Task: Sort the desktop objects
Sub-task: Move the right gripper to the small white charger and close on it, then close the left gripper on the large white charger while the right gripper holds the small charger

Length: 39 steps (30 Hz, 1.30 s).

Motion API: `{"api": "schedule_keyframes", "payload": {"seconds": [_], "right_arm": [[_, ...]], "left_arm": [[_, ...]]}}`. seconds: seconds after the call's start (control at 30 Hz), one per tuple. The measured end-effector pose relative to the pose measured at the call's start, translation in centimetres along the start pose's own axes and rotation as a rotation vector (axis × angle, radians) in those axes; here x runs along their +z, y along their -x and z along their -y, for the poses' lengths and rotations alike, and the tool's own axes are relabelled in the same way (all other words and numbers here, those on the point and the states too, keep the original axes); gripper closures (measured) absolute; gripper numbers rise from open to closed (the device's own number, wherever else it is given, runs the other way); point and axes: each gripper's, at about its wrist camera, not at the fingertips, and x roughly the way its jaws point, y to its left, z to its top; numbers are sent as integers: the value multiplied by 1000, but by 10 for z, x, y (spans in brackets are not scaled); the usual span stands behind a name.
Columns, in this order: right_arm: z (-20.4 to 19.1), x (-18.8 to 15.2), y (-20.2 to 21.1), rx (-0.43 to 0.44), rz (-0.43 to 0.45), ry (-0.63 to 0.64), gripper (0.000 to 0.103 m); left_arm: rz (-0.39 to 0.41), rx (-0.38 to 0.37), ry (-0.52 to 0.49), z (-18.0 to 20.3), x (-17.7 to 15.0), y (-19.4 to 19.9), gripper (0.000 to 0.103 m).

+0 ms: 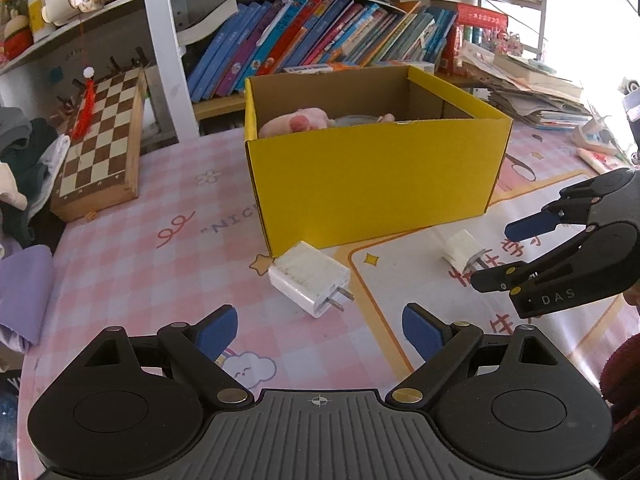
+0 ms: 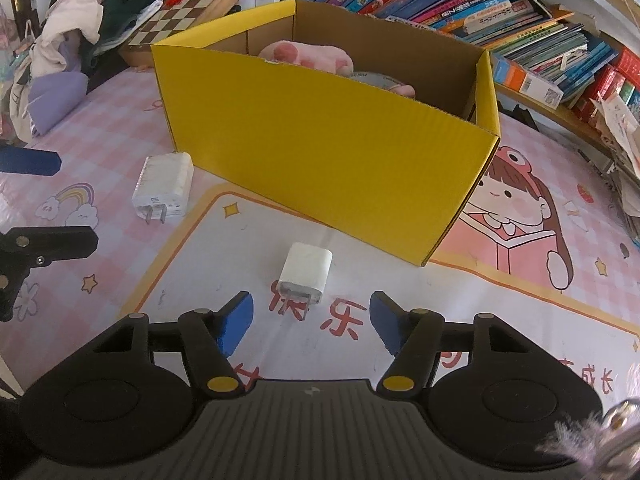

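Chargers (image 1: 309, 278) (image 2: 305, 273) lie free; box (image 1: 372, 176) half-hides a pink plush (image 1: 296, 120); both tools (image 1: 320, 330) (image 2: 311, 322) gape wide.

I work in a child's room at home: cartoon desk (image 1: 168, 200) mat, picture books (image 1: 320, 36), chessboard (image 1: 104, 140), heaped clothes (image 2: 92, 12).

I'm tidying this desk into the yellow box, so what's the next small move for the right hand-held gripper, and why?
Probably ease the right hand-held gripper forward and down around the small white charger. Its jaws are open and empty, and the charger lies on the mat just ahead of them, prongs toward the gripper, outside the yellow box.
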Motion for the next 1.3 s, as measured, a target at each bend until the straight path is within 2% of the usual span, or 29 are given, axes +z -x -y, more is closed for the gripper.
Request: {"api": "schedule_keyframes", "payload": {"seconds": [0.23, 0.43, 0.53, 0.7, 0.77, 1.1, 1.3], "right_arm": [[2, 7, -13, 23, -6, -9, 47], [2, 11, -26, 40, -34, -8, 56], [4, 12, -29, 49, -35, -16, 57], [2, 15, -31, 68, -27, 0, 69], [2, 16, -31, 76, -27, 9, 77], [14, 13, -27, 56, -31, 0, 78], [17, 11, -26, 63, -30, 3, 77]], "left_arm": [[-1, 20, 1, 1, 1, -3, 11], [0, 36, 10, 1, 4, -9, 11], [-3, 39, 18, 0, 6, -15, 11], [-12, 35, 37, -2, 10, -27, 12], [-15, 31, 45, -3, 12, -33, 12], [-16, 33, 98, -8, 24, -60, 12], [-46, 46, 91, -6, 27, -70, 12]]}}
